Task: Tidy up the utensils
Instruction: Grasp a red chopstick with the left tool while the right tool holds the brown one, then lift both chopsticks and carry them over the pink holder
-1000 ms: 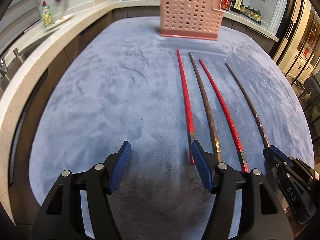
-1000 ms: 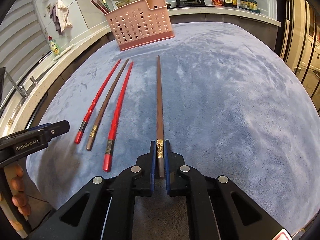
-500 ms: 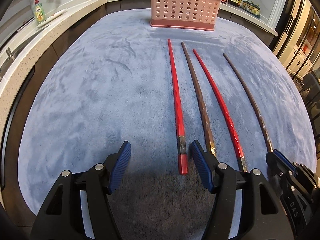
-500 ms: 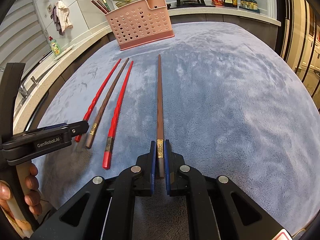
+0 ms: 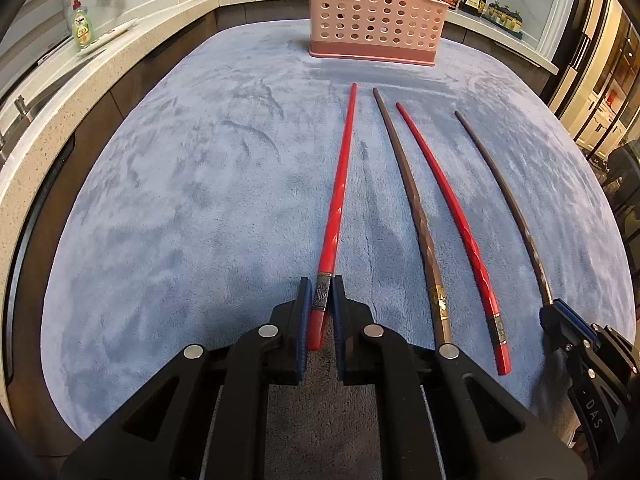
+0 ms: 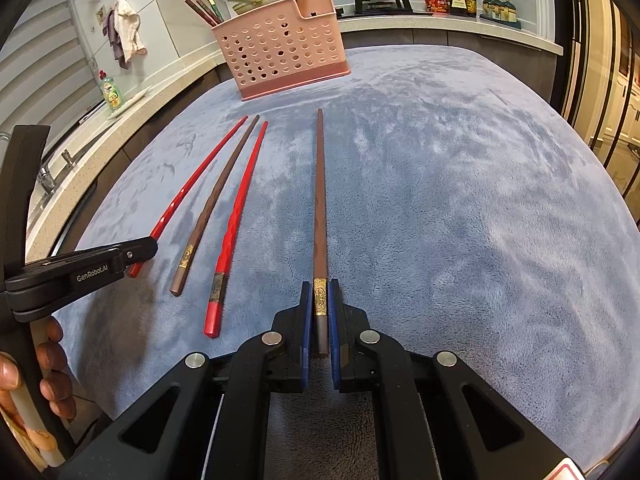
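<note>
Both tongs are clamped: the left gripper (image 5: 321, 300) on the leftmost red chopstick (image 5: 339, 184) and the right gripper (image 6: 320, 300) on the rightmost brown chopstick (image 6: 320, 200), both lying on the blue cloth (image 6: 460, 220), so pickup is under way and lifting toward the pink basket (image 6: 280, 52) likely follows.

**Two low wrist views facing the pink basket**

Both cameras sit low over the near edge of the blue cloth (image 5: 192, 208), each looking forward along its own fingers toward the pink basket (image 5: 376, 12) at the far end. The left wrist view faces the basket almost head-on. The right wrist view sits further right, so the basket (image 6: 280, 56) falls left of centre and turned at an angle. Both views share the basket, the cloth (image 6: 460, 200) before it, the counter behind it and the green bottle (image 5: 81, 28) (image 6: 111, 91) off to its left.
</note>
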{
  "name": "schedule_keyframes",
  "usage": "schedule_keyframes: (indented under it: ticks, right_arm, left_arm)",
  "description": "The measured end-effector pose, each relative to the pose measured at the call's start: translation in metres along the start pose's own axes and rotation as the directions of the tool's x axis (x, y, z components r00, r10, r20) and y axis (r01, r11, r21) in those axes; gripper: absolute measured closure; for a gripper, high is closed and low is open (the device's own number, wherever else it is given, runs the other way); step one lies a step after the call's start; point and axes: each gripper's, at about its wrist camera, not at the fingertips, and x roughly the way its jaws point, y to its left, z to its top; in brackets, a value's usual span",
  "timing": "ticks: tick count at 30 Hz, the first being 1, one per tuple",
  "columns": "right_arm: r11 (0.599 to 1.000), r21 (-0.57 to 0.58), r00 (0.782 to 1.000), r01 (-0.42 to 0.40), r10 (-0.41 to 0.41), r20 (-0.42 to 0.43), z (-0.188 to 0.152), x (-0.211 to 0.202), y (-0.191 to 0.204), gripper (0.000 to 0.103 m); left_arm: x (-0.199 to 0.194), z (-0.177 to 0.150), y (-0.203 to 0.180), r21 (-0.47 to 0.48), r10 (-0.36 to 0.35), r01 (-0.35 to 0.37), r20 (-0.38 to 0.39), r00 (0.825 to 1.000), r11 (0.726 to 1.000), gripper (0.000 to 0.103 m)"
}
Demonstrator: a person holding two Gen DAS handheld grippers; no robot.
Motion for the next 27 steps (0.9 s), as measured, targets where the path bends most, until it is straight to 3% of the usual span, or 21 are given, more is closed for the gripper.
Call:
schedule_keyframes:
  ticks: [11, 19, 27]
  right_arm:
    - [1.0, 0.003, 1.0, -0.004, 0.004, 0.019, 0.009, -0.014, -0.002, 0.096]
    - [0.999, 0.023, 0.992, -0.027, 0.024, 0.126, 0.038, -0.05, -0.003, 0.096]
    - [0.996, 0.041, 0.964, -0.084, 0.071, 0.256, 0.085, -0.09, -0.003, 0.096]
  left_arm:
    - [-0.018, 0.003, 0.01, -0.023, -0.016, 0.016, 0.015, 1.0, 1.0, 0.095]
    - [-0.051, 0.02, 0.02, -0.058, -0.031, 0.035, 0.081, 0.996, 0.998, 0.095]
    - [-0.085, 0.046, 0.026, -0.072, -0.051, 0.063, 0.155, 0.987, 0.995, 0.095]
